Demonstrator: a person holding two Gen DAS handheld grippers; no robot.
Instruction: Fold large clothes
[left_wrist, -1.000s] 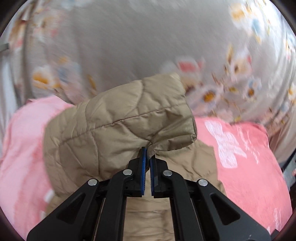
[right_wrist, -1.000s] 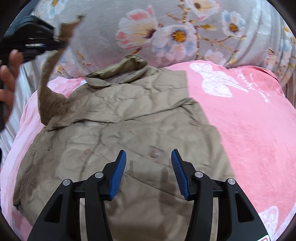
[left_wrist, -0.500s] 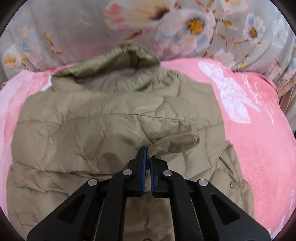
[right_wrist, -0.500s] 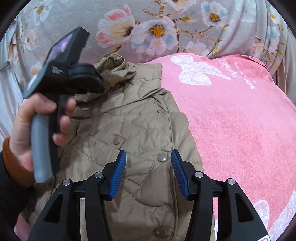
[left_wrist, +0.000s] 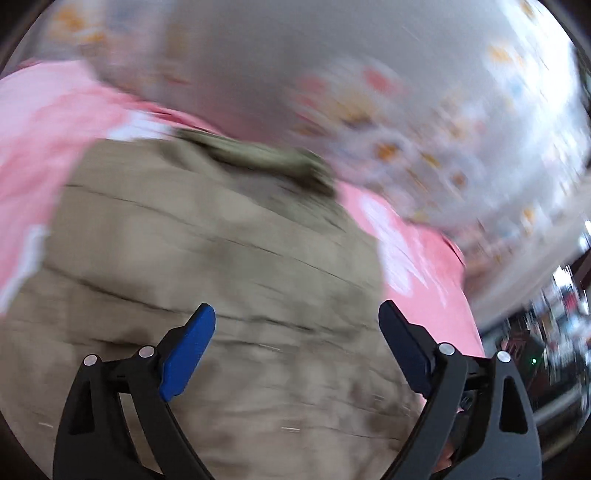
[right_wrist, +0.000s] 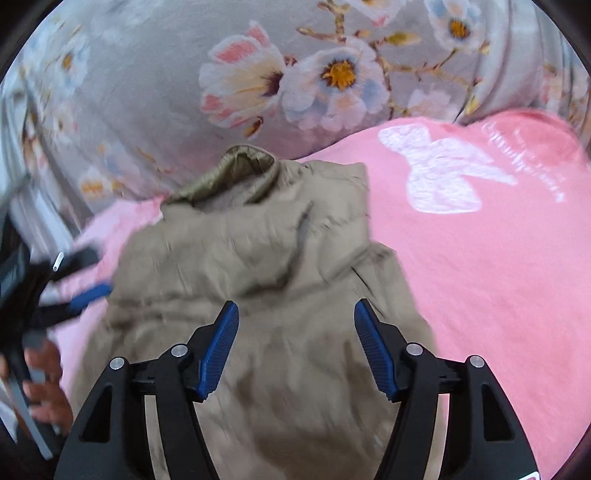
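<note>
On the bed:
Blanket (right_wrist: 480, 277): pink, beneath everything.
Quilted jacket (right_wrist: 280, 280): tan, lying flat; its folded-in sleeve has dropped free.
Left claw (left_wrist: 297, 332): just opened, empty.
Right claw (right_wrist: 295, 332): widening, released, above jacket.
Meaning: sleeve fold placed.

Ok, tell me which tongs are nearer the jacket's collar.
Hard to separate; by a small margin, right. The right tongs hang open over the jacket body, its collar straight ahead. The left tongs, just opened and empty, sit off the jacket's left edge over the pink blanket.
</note>
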